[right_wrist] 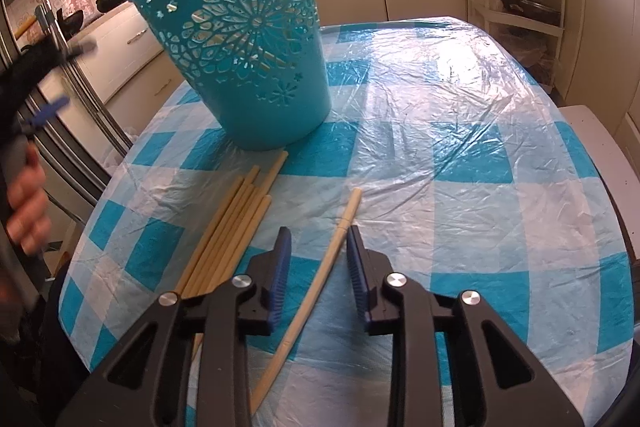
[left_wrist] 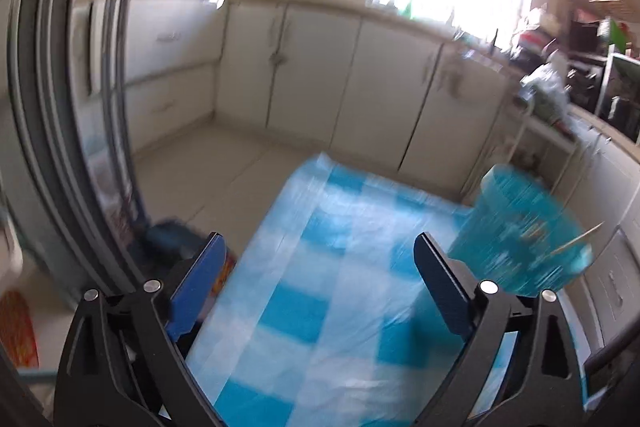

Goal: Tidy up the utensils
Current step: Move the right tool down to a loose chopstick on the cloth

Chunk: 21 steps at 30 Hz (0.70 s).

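**Sorting Chopsticks Beside the Basket**

Straddling a single chopstick (right_wrist: 320,275), the right gripper (right_wrist: 318,259) has its jaws partly open; the blue pads stand on either side of the stick without pressing on it. The stick lies on the checked tablecloth (right_wrist: 460,187) near the table's near edge. A bundle of chopsticks (right_wrist: 236,223) lies just to its left, far ends almost touching the teal basket (right_wrist: 248,43), which stands toward the table's far-left edge.

The left gripper (left_wrist: 316,267) has its jaws wide apart and empty over the cloth (left_wrist: 320,287). The basket (left_wrist: 520,235), blurred, appears at right.
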{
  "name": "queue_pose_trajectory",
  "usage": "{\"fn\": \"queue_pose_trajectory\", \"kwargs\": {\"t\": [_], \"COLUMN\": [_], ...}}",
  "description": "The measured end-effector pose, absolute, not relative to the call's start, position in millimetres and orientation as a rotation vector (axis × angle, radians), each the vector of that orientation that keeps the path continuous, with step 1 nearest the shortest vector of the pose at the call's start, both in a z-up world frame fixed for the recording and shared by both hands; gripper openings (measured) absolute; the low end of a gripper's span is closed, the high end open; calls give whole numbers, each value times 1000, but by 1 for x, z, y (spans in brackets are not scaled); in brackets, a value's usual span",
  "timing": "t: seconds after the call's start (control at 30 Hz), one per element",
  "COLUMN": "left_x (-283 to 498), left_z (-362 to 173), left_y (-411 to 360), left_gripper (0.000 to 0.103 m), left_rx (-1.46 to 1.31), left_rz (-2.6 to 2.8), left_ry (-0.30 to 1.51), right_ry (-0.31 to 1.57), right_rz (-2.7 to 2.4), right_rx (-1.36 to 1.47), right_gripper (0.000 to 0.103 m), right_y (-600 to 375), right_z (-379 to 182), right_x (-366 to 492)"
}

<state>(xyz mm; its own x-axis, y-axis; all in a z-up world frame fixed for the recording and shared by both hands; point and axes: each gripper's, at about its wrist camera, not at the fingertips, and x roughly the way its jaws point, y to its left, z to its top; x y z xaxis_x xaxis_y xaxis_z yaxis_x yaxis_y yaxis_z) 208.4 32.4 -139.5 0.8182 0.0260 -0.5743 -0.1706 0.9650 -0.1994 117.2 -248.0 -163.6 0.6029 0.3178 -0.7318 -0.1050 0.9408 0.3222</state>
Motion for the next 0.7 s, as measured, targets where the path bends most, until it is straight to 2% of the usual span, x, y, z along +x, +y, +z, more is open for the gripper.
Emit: {"fn": "queue_pose_trajectory", "kwargs": {"t": [0.13, 0.17, 0.2, 0.4, 0.47, 0.57, 0.7], "left_x": [217, 217, 217, 216, 220, 220, 222], "left_z": [-185, -191, -196, -207, -210, -212, -213], "left_y": [37, 35, 32, 26, 26, 25, 24], "left_gripper": [91, 91, 92, 96, 96, 96, 96], "left_rx": [-248, -240, -233, -249, -273, -288, -277], "left_rz": [91, 85, 73, 21, 11, 15, 6], "left_ry": [750, 765, 776, 805, 828, 831, 840], "right_ry": [898, 899, 900, 932, 960, 983, 980], "right_rz": [209, 199, 205, 279, 271, 247, 221], "right_rx": [177, 135, 107, 92, 124, 125, 30], "right_gripper": [27, 21, 11, 8, 11, 29, 30], "right_y": [-237, -233, -230, -237, -242, -242, -227], "right_z": [-161, -161, -160, -157, -156, -156, -157], "right_x": [117, 117, 117, 128, 133, 137, 133]}}
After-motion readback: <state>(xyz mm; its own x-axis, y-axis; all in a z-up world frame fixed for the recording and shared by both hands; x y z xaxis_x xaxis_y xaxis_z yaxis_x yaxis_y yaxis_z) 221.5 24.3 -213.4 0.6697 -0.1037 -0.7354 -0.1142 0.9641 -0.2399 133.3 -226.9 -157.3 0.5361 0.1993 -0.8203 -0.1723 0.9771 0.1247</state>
